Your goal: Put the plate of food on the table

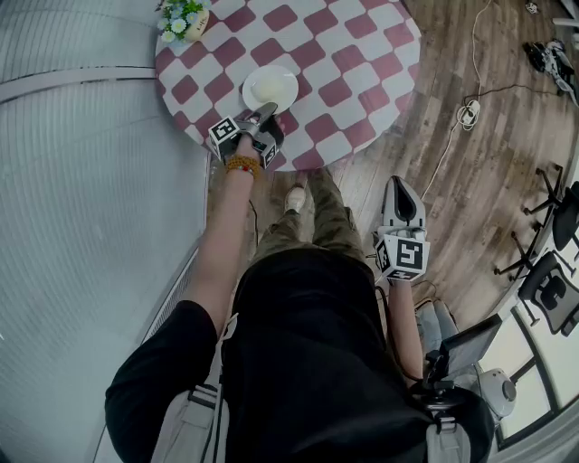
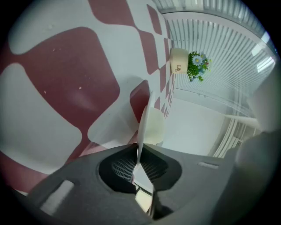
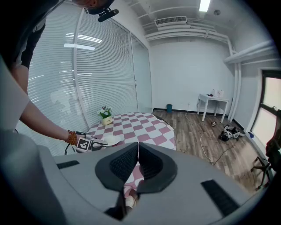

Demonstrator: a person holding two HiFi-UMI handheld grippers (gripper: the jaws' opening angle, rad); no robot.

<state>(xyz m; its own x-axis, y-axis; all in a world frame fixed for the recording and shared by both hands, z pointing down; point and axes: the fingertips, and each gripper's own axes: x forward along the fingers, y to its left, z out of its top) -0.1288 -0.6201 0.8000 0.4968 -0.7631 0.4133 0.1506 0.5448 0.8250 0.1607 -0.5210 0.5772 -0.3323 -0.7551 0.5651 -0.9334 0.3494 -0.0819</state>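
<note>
The right gripper (image 3: 136,151) hangs at the person's side, jaws pressed together on nothing; the left gripper (image 1: 261,114) pinches the near rim of the white plate (image 1: 270,88); the plate lies on or just above the checked round table (image 1: 348,54), well short of the flower pot (image 1: 185,18). This looks like the set-down step; the next move calls for settling the plate flat, letting go of the rim, and backing out level.

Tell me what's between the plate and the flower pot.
Nothing but bare checkered tablecloth lies between the plate and the flower pot; the head view shows it.
</note>
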